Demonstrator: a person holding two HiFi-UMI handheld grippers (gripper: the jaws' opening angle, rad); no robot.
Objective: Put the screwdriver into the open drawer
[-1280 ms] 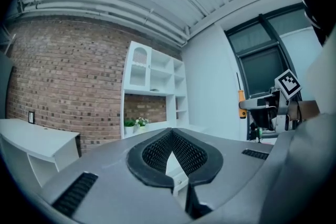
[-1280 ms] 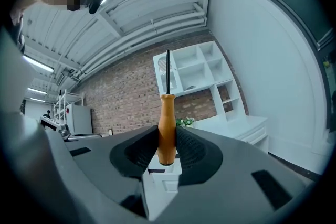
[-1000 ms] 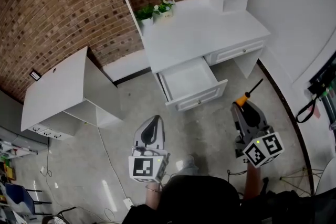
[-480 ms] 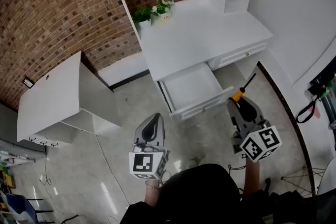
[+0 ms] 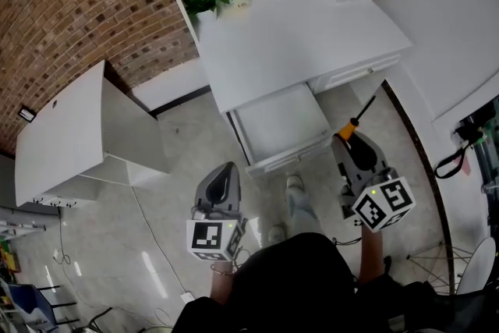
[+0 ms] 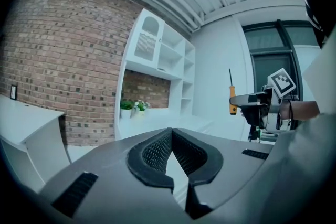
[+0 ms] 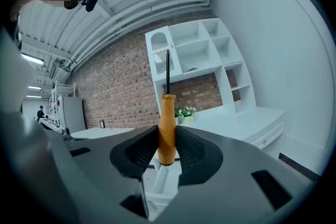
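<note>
Right gripper (image 5: 348, 140), lower right, gripped the orange-handled metal screwdriver (image 5: 352, 124) upright, ready for the open white drawer (image 5: 284, 157) at centre.

bright, even indoor light in the head view; pale glare streaks on the glossy floor (image 5: 156, 271), white desk (image 5: 296, 35) near washed out. gripper views dimmer, bluish, heavily bowed with black corners; screwdriver (image 7: 167, 136) sharp, nearest foreground soft.

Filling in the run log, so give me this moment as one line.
right gripper: shut on screwdriver, upright | left gripper: shut, empty | drawer: open | step: screwdriver not yet in drawer
</note>
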